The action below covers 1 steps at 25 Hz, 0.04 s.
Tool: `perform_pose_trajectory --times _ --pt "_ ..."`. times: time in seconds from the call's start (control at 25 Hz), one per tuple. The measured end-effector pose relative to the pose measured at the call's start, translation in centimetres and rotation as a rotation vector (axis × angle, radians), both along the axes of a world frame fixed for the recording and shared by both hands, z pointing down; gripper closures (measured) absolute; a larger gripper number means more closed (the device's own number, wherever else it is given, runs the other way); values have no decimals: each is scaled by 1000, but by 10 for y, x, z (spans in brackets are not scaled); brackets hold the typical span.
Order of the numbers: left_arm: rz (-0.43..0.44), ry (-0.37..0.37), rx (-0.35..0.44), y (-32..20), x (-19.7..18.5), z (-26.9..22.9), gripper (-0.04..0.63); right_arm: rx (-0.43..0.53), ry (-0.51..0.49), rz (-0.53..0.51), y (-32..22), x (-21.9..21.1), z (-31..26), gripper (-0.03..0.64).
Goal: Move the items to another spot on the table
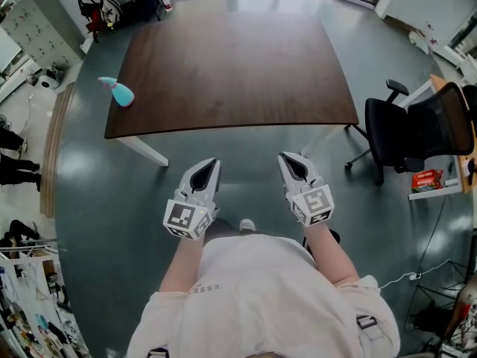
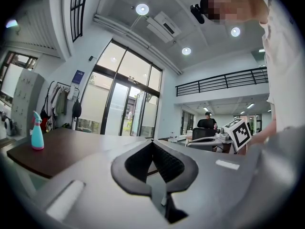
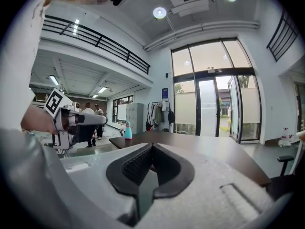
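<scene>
Left tool (image 1: 211, 164), right tool (image 1: 289, 161) closed, empty; spray bottle (image 1: 119, 92) at table (image 1: 238, 66) left edge.

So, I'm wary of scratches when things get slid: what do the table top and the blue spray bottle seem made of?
Table top: dark brown wood or wood-look laminate, matte with a soft sheen; faint streaks and dull reflections, which one is unclear.
Spray bottle: probably plastic, smooth and opaque, judging by its even turquoise colour.
</scene>
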<state>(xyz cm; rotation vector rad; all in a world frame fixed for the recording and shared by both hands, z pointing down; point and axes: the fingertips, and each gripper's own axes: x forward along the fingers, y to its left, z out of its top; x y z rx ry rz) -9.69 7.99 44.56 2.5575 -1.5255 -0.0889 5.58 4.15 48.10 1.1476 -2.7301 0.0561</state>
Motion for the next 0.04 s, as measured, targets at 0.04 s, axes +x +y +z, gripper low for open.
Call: perform_pose_trajectory --times 0.04 --pt "0 1 -3 1 0 1 578 -2 2 -1 1 0 1 626"
